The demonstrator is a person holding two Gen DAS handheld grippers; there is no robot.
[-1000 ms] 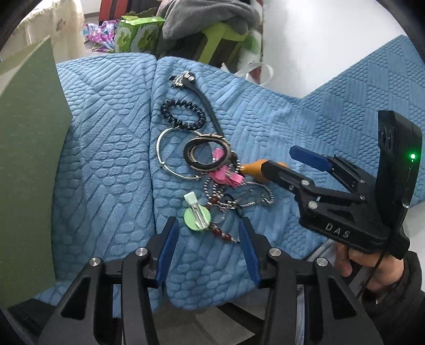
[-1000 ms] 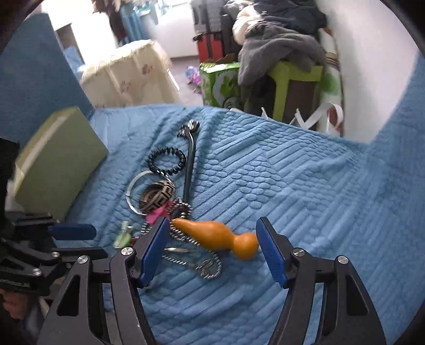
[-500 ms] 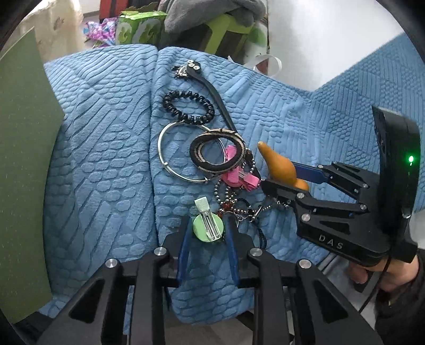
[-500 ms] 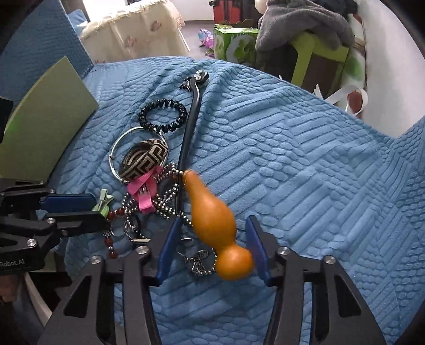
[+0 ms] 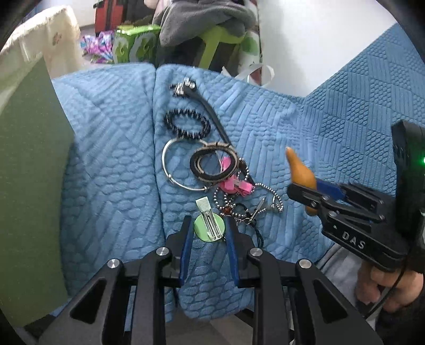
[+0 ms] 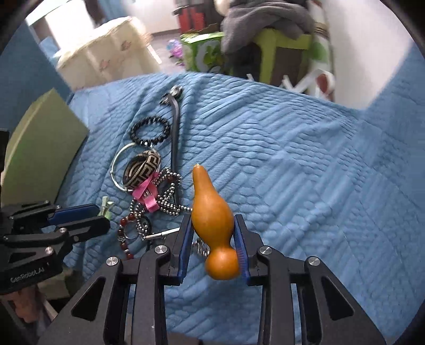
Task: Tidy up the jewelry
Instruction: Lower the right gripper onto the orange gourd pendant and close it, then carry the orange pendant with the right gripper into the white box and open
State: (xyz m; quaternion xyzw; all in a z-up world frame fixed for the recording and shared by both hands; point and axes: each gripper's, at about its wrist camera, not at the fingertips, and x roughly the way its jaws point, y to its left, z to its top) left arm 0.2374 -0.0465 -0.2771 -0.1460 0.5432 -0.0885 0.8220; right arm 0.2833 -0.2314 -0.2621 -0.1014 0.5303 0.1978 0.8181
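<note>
On the blue quilted cover [image 5: 265,119] lies a pile of jewelry: a black beaded bracelet [image 5: 187,123], a silver bangle [image 5: 170,167], a patterned bangle [image 5: 212,164], a pink bow clip [image 5: 233,183] and a ball chain [image 5: 276,199]. My left gripper [image 5: 207,219] is shut on a round green hair clip [image 5: 204,231] at the pile's near edge. The jaws of my right gripper [image 6: 212,216] are closing, and their pads press on an orange gourd [image 6: 204,191]. It is held clear of the pile, tip pointing away.
A green board [image 5: 29,172] leans at the left. Behind the cover stand a green box [image 5: 132,45], a grey cloth heap [image 5: 202,18] and a cream-covered piece of furniture [image 6: 106,55]. A hand [image 5: 385,286] holds the right gripper at the lower right.
Both grippers have closed. The left one closed around the green clip. The right one took hold of the gourd, turned it tip-forward and carried it right, away from the pile.
</note>
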